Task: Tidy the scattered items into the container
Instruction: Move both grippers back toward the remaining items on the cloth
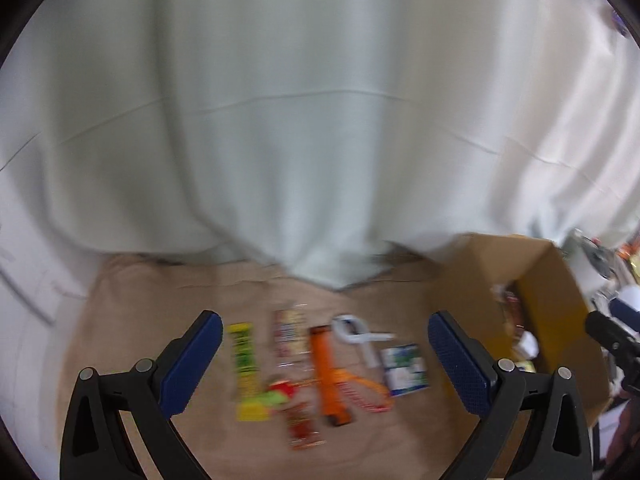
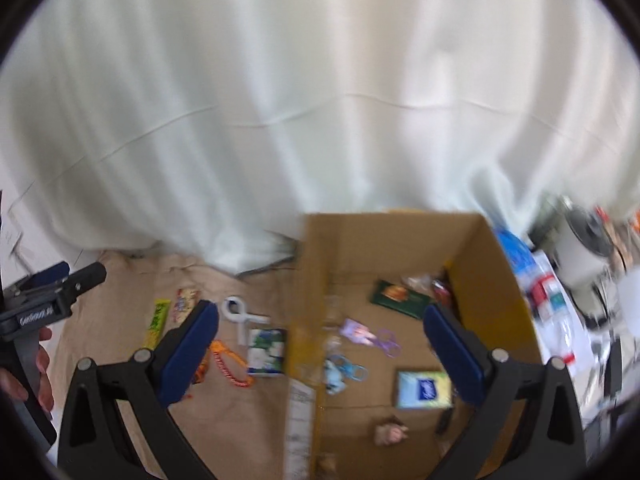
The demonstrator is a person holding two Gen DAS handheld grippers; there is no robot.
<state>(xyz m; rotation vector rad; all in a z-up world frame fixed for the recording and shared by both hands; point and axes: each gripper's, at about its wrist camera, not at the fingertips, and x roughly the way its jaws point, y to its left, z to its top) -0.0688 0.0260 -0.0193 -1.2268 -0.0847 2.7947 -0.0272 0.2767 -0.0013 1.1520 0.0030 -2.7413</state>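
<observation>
The left hand-held gripper [image 1: 324, 360] is hanging wide open and empty above scattered items on the tan bench [image 1: 160, 300]: a yellow-green packet [image 1: 243, 354], an orange strap [image 1: 326, 364], a white clip [image 1: 354, 332] and a blue-green pack [image 1: 405, 368]. The right hand-held gripper [image 2: 320, 344] is gaping equally wide, holding nothing, over the cardboard box [image 2: 484, 280], which is sitting right of the items.

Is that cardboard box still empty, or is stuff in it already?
Partly filled. The cardboard box holds a dark green packet, purple scissors and a blue-yellow packet.
</observation>
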